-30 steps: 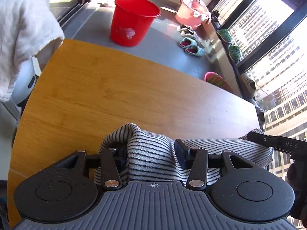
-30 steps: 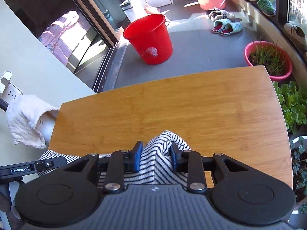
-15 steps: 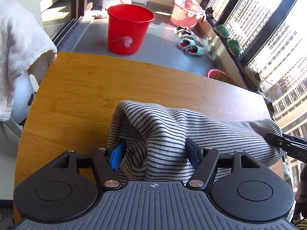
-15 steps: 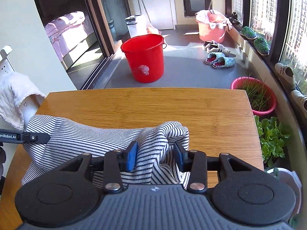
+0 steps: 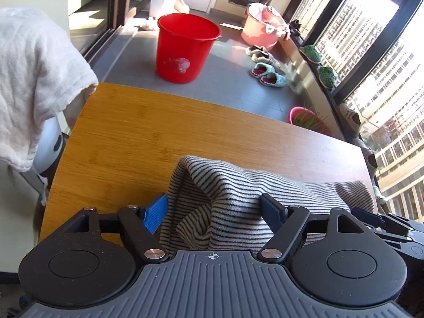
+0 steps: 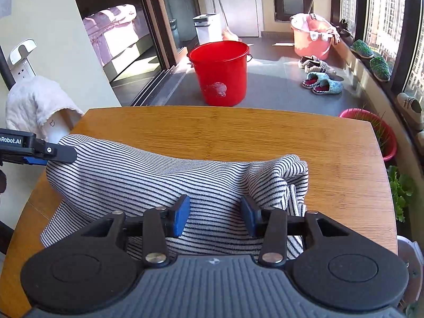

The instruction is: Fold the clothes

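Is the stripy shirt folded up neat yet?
Not yet. The striped shirt lies bunched in a rumpled heap on the wooden table, with one end crumpled.

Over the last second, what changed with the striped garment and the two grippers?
Both grippers' jaws have just been opening: the left gripper and right gripper now straddle the striped garment with pads apart. The garment has spread from a bunched heap across the near side of the wooden table. The red bucket and slippers stayed put.
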`<control>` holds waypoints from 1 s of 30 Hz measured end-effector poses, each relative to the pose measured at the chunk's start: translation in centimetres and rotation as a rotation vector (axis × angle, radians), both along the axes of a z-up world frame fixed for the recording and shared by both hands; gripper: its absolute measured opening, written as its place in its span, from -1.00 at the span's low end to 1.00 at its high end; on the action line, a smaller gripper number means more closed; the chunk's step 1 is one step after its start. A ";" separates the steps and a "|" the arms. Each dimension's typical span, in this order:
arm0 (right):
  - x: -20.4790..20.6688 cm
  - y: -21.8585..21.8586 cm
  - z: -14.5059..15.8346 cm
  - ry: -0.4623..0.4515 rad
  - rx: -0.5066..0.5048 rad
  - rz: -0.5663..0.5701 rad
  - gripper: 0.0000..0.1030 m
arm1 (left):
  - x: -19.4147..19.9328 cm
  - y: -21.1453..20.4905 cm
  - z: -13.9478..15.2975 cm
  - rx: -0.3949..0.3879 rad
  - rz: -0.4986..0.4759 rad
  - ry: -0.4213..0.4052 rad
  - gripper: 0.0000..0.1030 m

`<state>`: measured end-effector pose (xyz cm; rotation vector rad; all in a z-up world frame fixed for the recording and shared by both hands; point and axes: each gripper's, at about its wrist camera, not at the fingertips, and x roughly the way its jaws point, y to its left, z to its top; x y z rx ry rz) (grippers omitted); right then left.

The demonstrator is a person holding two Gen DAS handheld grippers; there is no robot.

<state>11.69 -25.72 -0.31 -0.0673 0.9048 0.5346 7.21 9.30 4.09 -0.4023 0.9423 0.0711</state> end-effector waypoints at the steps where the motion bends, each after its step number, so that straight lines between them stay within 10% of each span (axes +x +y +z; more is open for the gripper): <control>1: 0.0 0.0 0.0 -0.004 0.002 -0.004 -0.17 | -0.2 0.1 0.8 -0.010 0.009 -0.021 0.41; 5: -0.7 -0.1 0.0 -0.015 0.007 -0.005 -0.17 | 0.5 -1.4 2.1 -0.147 -0.049 -0.091 0.45; 14: -1.6 -1.2 3.4 -0.122 0.007 -0.010 -0.06 | 2.3 -2.6 -3.8 -0.105 -0.073 0.004 0.38; 21: 0.5 -1.7 1.8 0.032 -0.019 -0.022 -0.01 | 2.2 -2.5 -1.6 -0.115 -0.056 0.011 0.40; 25: 2.9 -3.8 4.2 0.077 0.054 -0.107 -0.02 | 1.8 0.5 1.1 -0.090 0.067 -0.025 0.82; 30: 8.6 -5.6 2.3 0.279 0.106 -0.307 -0.04 | 5.5 3.6 -2.2 -0.152 0.173 0.159 0.68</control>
